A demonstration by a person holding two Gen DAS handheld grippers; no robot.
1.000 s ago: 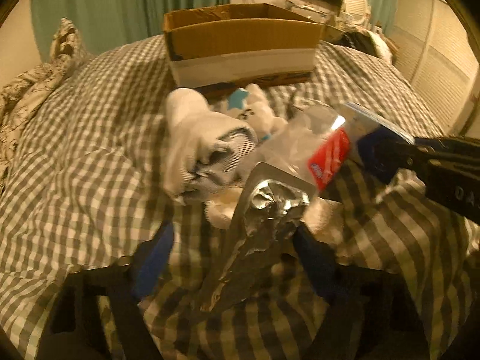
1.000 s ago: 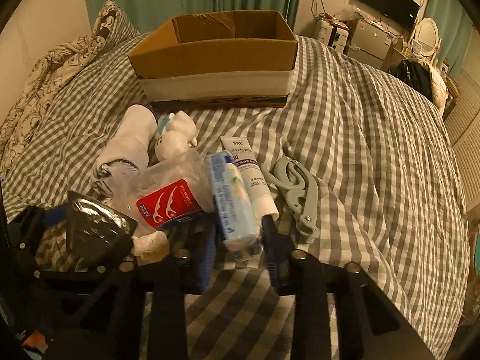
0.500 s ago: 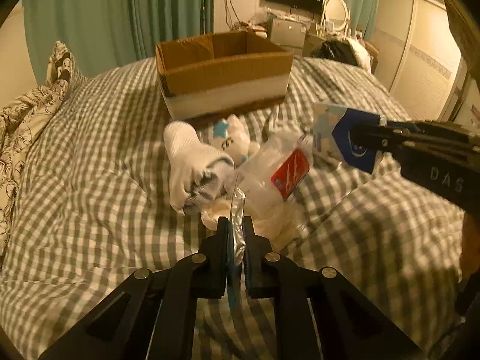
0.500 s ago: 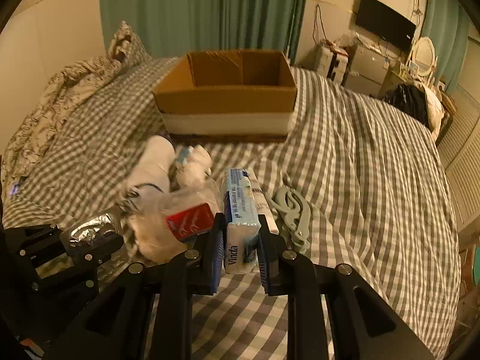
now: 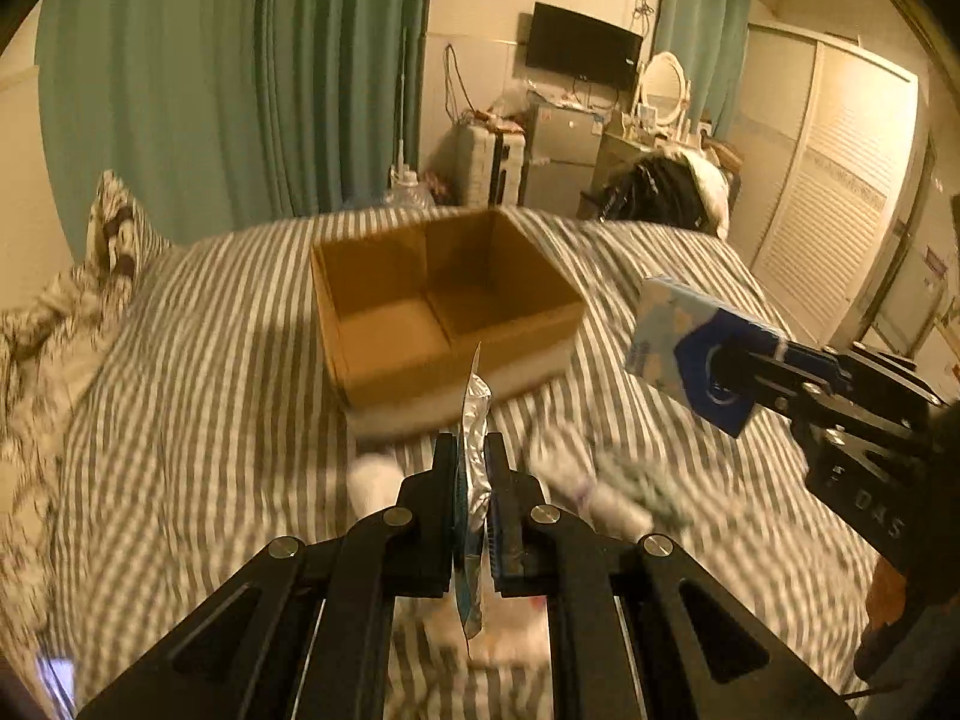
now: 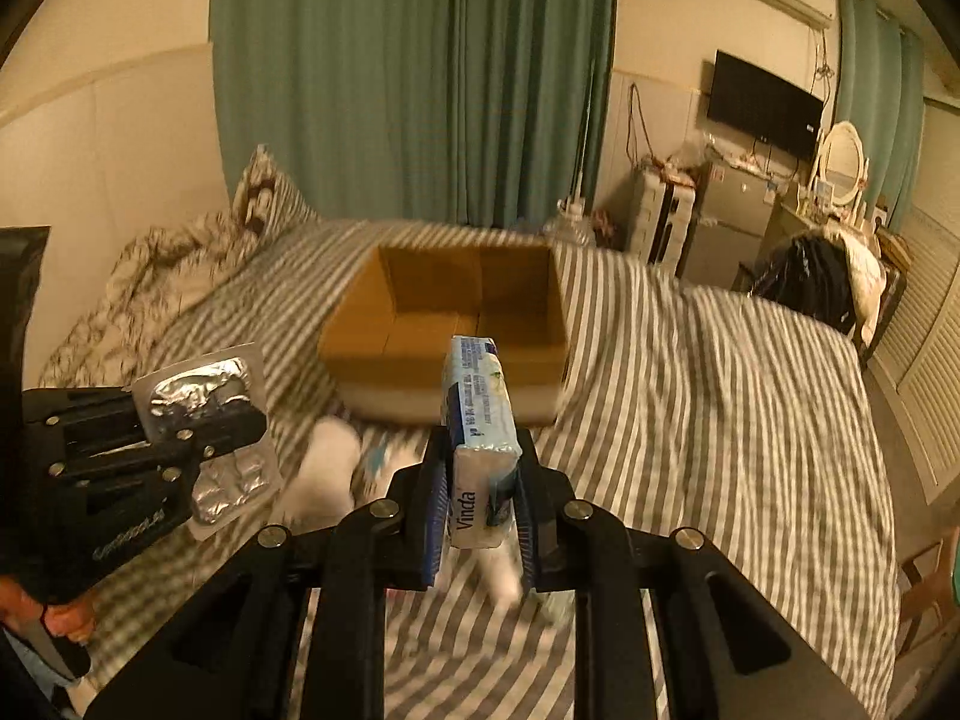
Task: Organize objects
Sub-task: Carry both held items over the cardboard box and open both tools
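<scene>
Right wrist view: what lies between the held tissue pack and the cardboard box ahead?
Only checked bedcover. The tissue pack, clamped in the right gripper, overlaps the cardboard box's near wall, with nothing else between.

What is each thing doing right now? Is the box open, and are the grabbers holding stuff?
Cardboard box: open, nothing visible inside.
Left gripper: shut on the foil pill pack, lifted off the bed.
Right gripper: shut on the tissue pack, lifted too.
Curtains: drawn shut.
</scene>
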